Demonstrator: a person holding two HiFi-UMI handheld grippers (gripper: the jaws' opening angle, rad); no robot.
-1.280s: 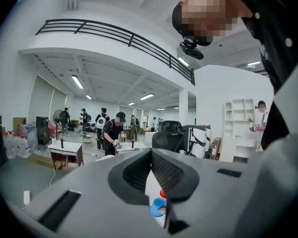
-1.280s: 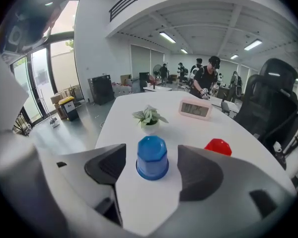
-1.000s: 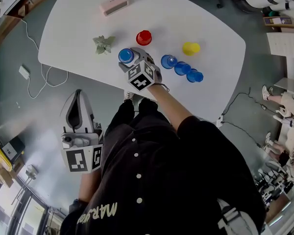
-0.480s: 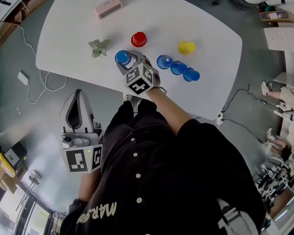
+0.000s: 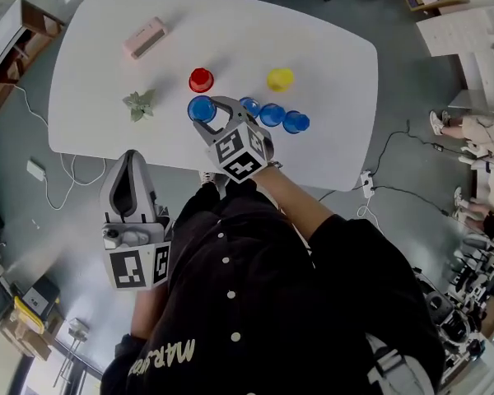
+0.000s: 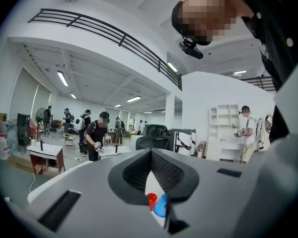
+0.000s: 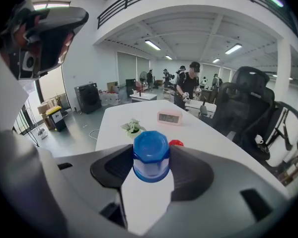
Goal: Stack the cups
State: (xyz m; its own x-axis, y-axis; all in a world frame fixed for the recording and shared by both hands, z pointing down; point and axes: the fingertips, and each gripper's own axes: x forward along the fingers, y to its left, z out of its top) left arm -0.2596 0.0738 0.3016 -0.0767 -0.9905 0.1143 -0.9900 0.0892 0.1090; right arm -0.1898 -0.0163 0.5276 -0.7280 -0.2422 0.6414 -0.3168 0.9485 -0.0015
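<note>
A small blue cup [image 7: 151, 152] sits upside down, base up, between the jaws of the right gripper [image 7: 151, 168]. Those jaws have just been closing and now press on the cup's side walls from left and right, about halfway up. The cup appears to be lifted clear of the white table [image 5: 337, 64], above its near edge.

I judge the cup to be light, stiff plastic with smooth, slightly tapered walls. It could slip or tilt under a loose hold, and it needs little squeeze. The middle of the wall looks like the right place to hold it. That leaves the open rim free below to drop over another cup.

Just beyond the held cup stands a red cup [image 5: 201, 79]. To the right is a short row of three more blue cups [image 5: 272, 114], set close together. A yellow cup [image 5: 280, 78] stands a little farther back. These seem to rest rim down too, though I cannot be sure.

To the left of the held cup is a small potted plant [image 5: 138, 103]. A pink digital clock [image 5: 145, 38] lies at the far left of the table.

The left gripper [image 5: 131, 159] hangs off the table, near the person's body, pointing towards the table. Its jaws are drawn together at the tips and hold nothing.
</note>
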